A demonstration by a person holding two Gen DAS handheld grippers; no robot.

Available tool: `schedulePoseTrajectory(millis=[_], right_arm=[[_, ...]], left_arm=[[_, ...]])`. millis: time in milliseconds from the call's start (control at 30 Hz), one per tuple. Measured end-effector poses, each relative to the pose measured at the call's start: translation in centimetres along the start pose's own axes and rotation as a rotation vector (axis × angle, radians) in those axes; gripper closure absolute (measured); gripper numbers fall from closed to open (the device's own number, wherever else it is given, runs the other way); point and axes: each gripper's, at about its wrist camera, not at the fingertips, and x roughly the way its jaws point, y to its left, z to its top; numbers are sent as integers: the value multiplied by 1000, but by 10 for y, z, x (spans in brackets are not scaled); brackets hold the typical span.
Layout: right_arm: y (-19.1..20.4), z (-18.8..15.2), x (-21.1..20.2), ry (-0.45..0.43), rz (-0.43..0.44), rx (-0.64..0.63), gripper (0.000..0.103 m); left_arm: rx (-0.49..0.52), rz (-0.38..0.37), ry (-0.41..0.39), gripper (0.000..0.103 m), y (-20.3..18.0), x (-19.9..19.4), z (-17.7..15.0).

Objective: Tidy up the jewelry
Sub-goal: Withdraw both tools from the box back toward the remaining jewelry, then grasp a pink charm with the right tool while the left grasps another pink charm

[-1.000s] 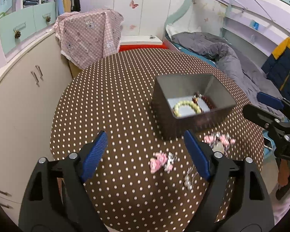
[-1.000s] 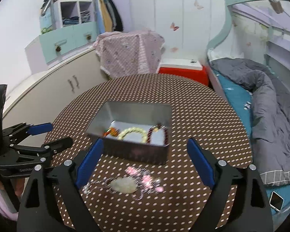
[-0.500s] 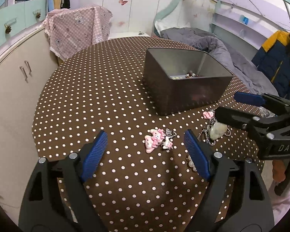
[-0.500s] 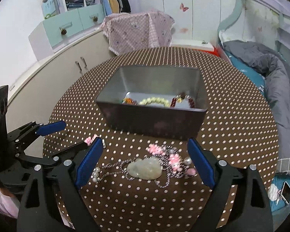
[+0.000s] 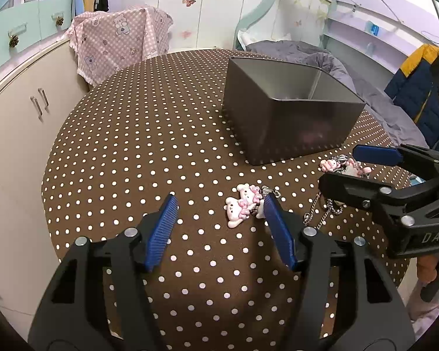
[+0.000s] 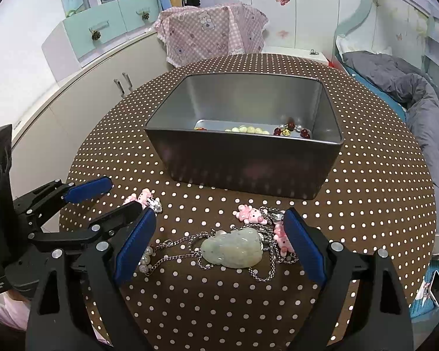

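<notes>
While my left gripper (image 5: 219,204) closes with the pink charm (image 5: 243,208) on the table (image 5: 131,152) just inside its right pad, I should centre it first; right gripper (image 6: 219,231) gapes empty over the pendant (image 6: 232,247)

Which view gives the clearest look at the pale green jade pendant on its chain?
The right wrist view: the jade pendant lies whole and unobstructed between the right tool's open fingers. In the left wrist view the right tool's arm covers the pendant; only bits of chain show.
</notes>
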Motion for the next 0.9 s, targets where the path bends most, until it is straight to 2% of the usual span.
schedulePoseTrajectory(millis=[133,233,300,367,467,567,900], right_arm=[[2,1,4,8,-2,-6,18],[5,2,5,11,-1,-19,18],[9,4,7,12,3,-35,18],[14,4,9,11,1,-58,18],[24,5,13,15,14,-98,19],[33,6,18,22,15,-128,30],[46,6,32,51,6,-190,48]], left_arm=[[26,-9,-1,68,-7,-3,-1],[39,3,-3,72,-7,-5,-4],[27,9,3,78,-5,-6,-6],[9,43,21,89,-2,-5,-8],[-14,32,10,90,4,-7,-10],[-26,37,10,91,7,-7,-9],[-51,52,1,92,19,-7,-6]])
